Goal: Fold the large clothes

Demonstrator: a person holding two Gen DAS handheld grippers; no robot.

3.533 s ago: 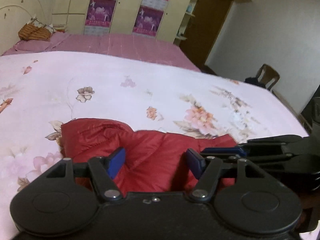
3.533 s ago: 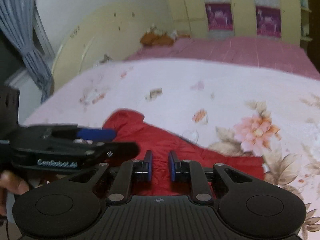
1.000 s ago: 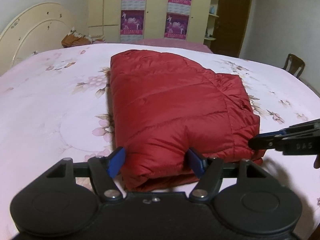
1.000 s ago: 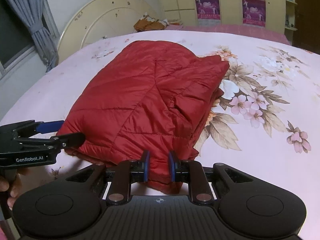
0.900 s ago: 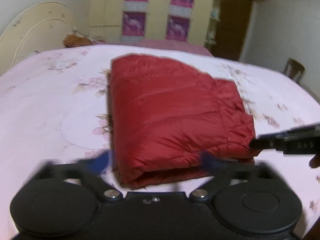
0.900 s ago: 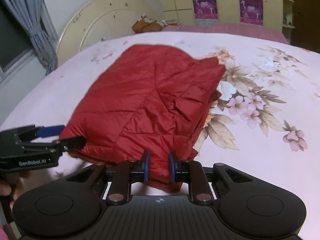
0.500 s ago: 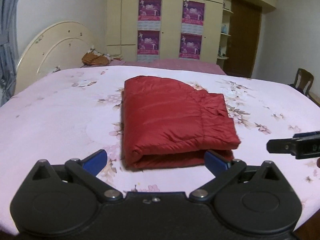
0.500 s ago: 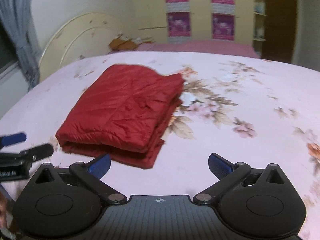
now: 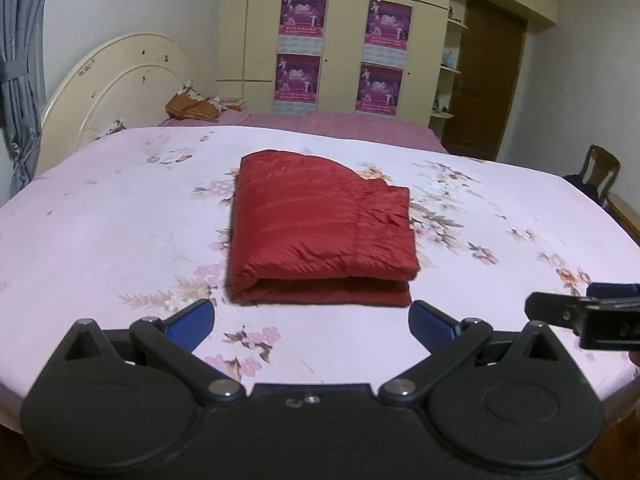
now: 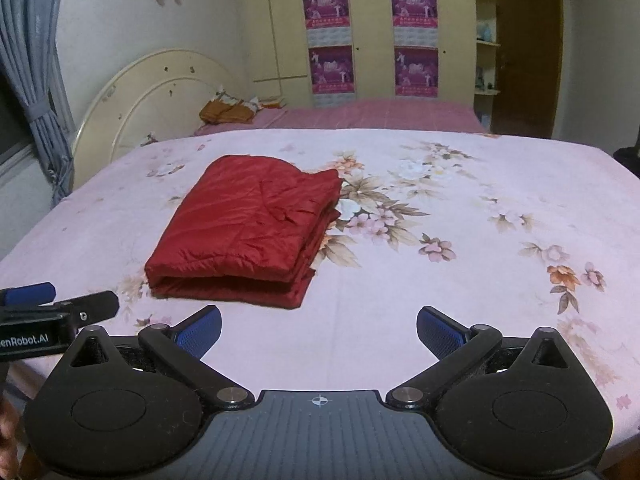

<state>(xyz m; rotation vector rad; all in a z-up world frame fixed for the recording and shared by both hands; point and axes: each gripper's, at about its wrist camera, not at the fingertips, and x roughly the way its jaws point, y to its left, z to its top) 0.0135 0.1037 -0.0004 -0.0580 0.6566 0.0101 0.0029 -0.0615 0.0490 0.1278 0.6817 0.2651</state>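
A red padded jacket [image 9: 320, 228] lies folded into a thick rectangle on the pink flowered bedspread [image 9: 100, 232], its folded edge toward me. In the right wrist view the same jacket [image 10: 248, 236] sits left of centre. My left gripper [image 9: 312, 320] stands open, pulled back from the jacket's near edge, with nothing between its blue pads. My right gripper [image 10: 318, 328] is open too, off the jacket's near right corner, over bare bedspread [image 10: 460, 220]. Each gripper shows at the edge of the other's view: the right one [image 9: 584, 312], the left one [image 10: 52, 304].
A cream headboard [image 9: 116, 88] rises at the far left beside a grey curtain [image 10: 32, 80]. Cream wardrobes with purple posters [image 9: 340, 52] line the back wall, a brown door [image 9: 488, 80] to their right. A wooden chair [image 9: 600, 172] stands at the bed's right side.
Both grippers let go of the jacket's near edge, opened wide and drew back and up. The jacket stays folded on the bed and looks smaller and farther away.
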